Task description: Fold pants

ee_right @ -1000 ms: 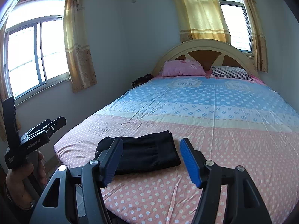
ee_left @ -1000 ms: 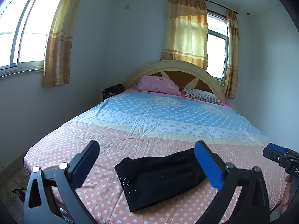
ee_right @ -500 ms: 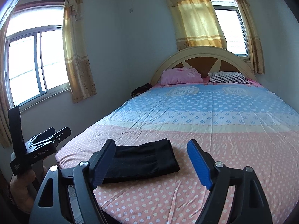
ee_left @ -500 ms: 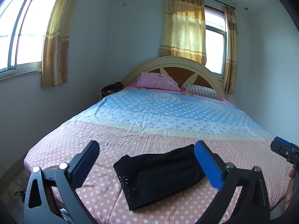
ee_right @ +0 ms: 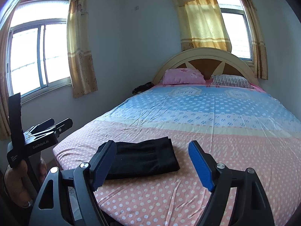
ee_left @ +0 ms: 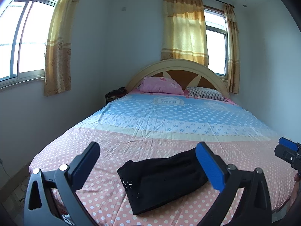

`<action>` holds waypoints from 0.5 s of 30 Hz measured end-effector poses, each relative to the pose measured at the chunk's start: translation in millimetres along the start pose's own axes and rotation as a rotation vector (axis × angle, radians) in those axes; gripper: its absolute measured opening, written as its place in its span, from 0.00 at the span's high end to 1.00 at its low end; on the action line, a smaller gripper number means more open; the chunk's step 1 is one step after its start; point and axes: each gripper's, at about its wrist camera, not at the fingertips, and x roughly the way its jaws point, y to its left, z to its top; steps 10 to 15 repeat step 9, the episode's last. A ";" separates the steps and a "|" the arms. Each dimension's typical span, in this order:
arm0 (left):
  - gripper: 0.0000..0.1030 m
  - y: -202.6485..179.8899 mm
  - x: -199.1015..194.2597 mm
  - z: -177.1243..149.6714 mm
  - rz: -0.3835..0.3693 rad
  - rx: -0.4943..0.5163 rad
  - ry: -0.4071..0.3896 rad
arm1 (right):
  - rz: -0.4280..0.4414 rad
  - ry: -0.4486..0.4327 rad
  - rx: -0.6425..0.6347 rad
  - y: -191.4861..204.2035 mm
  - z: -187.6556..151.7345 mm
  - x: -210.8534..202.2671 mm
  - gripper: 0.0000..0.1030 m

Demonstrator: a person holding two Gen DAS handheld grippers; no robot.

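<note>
Black pants [ee_left: 161,179] lie folded on the bed [ee_left: 169,124]; both grippers hover apart from them. Left gripper [ee_left: 148,162] jaws spread, empty; right gripper [ee_right: 153,162] jaws have just been opening, nothing between them

Folded pants [ee_left: 161,177] on bed [ee_left: 169,131] just ahead of both grippers, touching neither; pillows [ee_left: 161,85] far behind at headboard [ee_left: 178,66].

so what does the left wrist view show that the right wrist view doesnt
Only the left wrist view shows the sparkly studs on the near end of the black pants, the left gripper open in front, and the right gripper's blue tip at the right edge. Only the right wrist view shows the hand holding the left gripper's handle, and the right gripper open. Both show the folded pants on the polka-dot bed, two pillows, headboard and curtained windows.
</note>
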 end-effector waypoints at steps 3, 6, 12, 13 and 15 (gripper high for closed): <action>0.00 1.0 -0.4 -2.9 -0.010 0.002 -0.008 | -0.001 0.006 0.006 -1.3 -2.5 1.2 0.22; 0.00 0.3 -0.3 -4.5 -0.009 0.006 -0.013 | -0.001 0.011 0.013 -3.1 -4.9 1.9 0.22; 0.00 -1.8 -0.8 -5.6 -0.007 0.011 -0.020 | -0.004 0.018 0.024 -6.7 -6.3 3.7 0.22; 0.00 -1.8 -0.8 -5.6 -0.007 0.011 -0.020 | -0.004 0.018 0.024 -6.7 -6.3 3.7 0.22; 0.00 -1.8 -0.8 -5.6 -0.007 0.011 -0.020 | -0.004 0.018 0.024 -6.7 -6.3 3.7 0.22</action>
